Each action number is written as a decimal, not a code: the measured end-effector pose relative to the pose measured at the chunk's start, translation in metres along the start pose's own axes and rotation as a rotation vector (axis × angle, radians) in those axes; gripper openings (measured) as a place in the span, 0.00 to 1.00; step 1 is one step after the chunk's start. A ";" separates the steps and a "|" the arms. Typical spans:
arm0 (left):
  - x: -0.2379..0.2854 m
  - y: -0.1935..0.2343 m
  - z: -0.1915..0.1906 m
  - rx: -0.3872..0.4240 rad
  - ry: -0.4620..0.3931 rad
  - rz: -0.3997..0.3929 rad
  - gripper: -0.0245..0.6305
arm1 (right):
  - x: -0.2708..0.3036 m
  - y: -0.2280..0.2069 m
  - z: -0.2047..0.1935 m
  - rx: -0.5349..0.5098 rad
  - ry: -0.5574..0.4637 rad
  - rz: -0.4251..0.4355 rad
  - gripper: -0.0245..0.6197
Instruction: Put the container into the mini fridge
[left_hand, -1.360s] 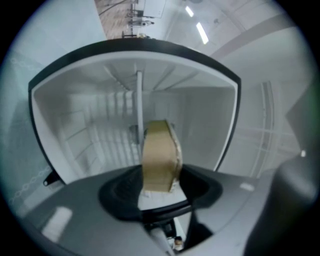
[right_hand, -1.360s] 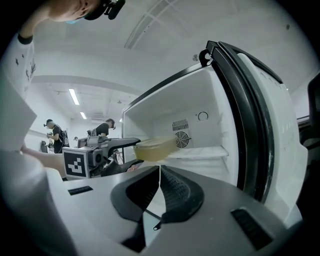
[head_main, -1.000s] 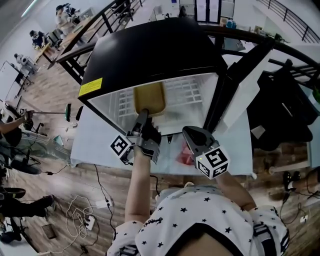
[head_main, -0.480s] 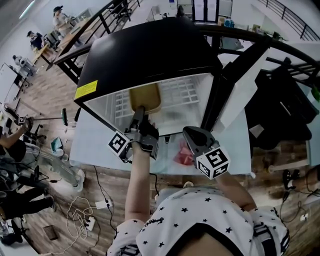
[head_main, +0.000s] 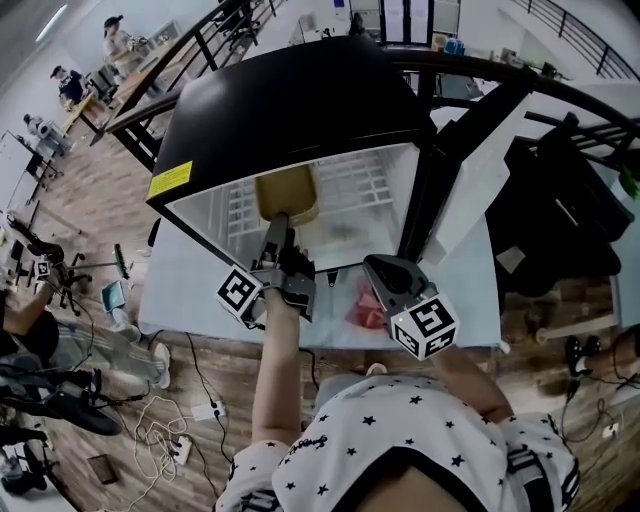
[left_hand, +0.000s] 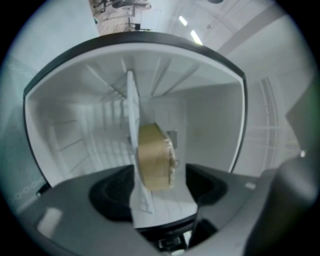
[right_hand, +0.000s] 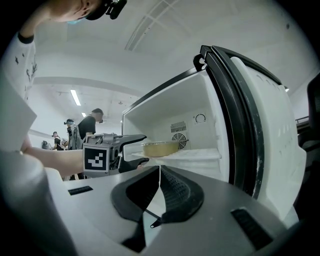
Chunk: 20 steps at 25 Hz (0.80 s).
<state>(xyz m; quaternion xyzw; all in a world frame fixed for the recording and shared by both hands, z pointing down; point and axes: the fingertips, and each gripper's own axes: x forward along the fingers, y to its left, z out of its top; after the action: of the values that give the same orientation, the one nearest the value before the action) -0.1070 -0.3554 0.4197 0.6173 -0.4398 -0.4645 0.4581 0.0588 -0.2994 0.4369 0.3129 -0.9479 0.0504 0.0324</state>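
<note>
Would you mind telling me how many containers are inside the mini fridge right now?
1: a yellowish container sits on the white wire shelf. The space under that shelf is mostly hidden, so more could be there.

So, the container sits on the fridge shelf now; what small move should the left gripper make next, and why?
Probably draw the left gripper straight back out of the mini fridge. Its jaws are opening and do not press the yellow container, which rests on the white shelf, so nothing is left to hold.
</note>
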 end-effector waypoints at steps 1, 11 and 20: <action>-0.002 -0.002 -0.003 0.026 0.012 -0.005 0.52 | -0.001 0.001 0.000 -0.001 0.001 0.000 0.07; -0.050 0.003 -0.038 0.492 0.135 0.135 0.22 | -0.003 0.018 0.001 -0.001 0.008 0.015 0.07; -0.104 0.008 -0.059 0.791 0.176 0.250 0.05 | -0.016 0.054 -0.004 0.025 0.021 0.038 0.07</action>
<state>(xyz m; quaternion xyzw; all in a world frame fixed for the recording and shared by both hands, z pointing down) -0.0693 -0.2465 0.4543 0.7248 -0.6147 -0.1463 0.2745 0.0399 -0.2462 0.4352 0.2948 -0.9525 0.0663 0.0376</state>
